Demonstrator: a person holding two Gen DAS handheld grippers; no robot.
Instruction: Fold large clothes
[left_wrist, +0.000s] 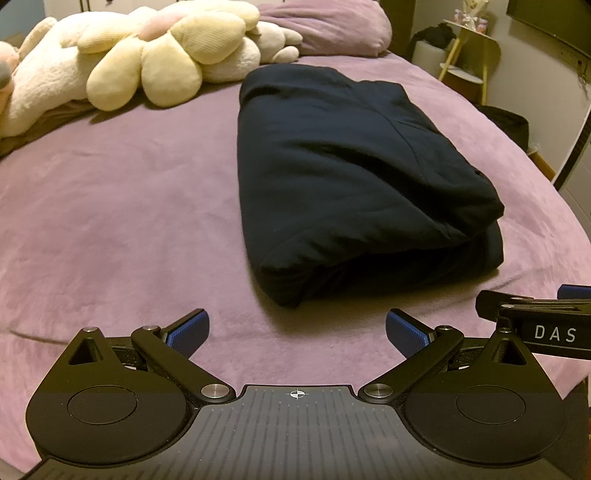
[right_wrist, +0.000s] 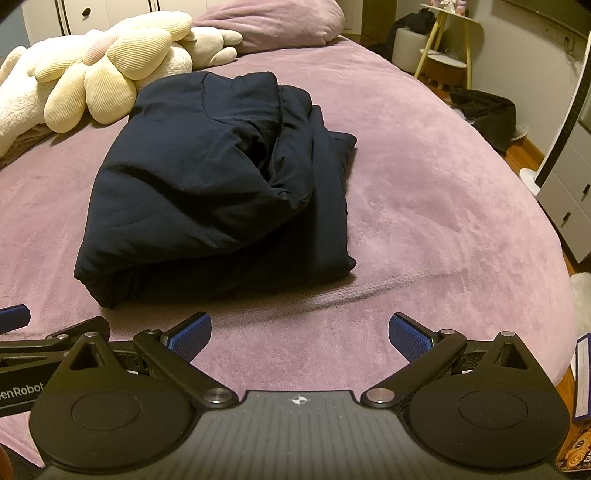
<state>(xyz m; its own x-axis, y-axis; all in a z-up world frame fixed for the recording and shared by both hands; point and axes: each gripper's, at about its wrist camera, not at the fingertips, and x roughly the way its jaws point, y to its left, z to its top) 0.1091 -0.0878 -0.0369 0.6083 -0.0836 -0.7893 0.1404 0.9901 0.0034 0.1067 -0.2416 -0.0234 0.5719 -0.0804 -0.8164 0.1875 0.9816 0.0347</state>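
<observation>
A dark navy garment (left_wrist: 351, 177) lies folded into a thick rectangular bundle on the purple bed cover (left_wrist: 129, 203); the right wrist view shows the same garment (right_wrist: 221, 177) with layered edges on its right side. My left gripper (left_wrist: 297, 334) is open, hovering over the cover just short of the bundle's near edge, with nothing between its blue pads. My right gripper (right_wrist: 301, 336) is also open and empty, a little nearer the bed's front edge. Each gripper shows at the edge of the other's view: the right gripper (left_wrist: 535, 325), the left gripper (right_wrist: 22, 332).
Cream plush toys, one flower-shaped (left_wrist: 159, 55), and a purple pillow (left_wrist: 325, 26) lie at the head of the bed. A yellow side table (right_wrist: 447, 37), dark bags (right_wrist: 487, 110) and white drawers (right_wrist: 565, 206) stand to the right of the bed.
</observation>
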